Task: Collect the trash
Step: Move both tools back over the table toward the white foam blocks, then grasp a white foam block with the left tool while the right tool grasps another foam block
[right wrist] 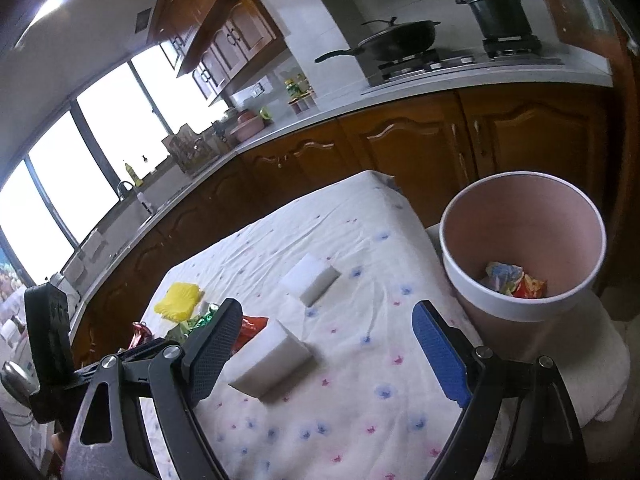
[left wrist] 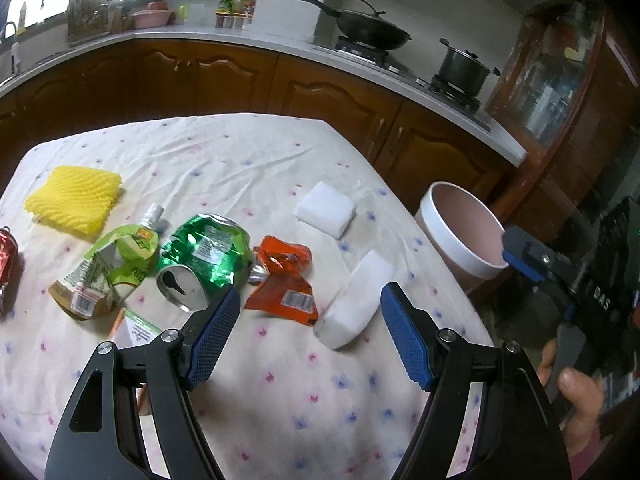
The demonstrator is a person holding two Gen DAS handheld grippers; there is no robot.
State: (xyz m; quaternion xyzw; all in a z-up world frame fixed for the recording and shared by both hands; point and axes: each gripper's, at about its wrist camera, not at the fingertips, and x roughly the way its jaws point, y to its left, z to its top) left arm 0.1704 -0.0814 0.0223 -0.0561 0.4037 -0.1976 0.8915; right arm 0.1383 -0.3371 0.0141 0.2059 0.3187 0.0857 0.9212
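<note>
Both grippers' fingers wide apart, empty, only right wrist view shows wrappers (right wrist: pixel 514 282) inside bin (right wrist: pixel 520 312)

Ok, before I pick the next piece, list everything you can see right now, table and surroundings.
foam net: one, yellow, far left of table
red can: one, crushed, left table edge
pouch: one, green and tan, spouted, left of the green can
green can: one, crushed, table middle
orange wrapper: one, right of the green can
white blocks: two, right part of table
small packet: one, partly hidden behind the left finger
bin: one, pink with white rim, beside the table, some wrappers inside
wok, pot: black, on the stove
left hand-held gripper: open, over the table
right hand-held gripper: open, near the bin
</note>
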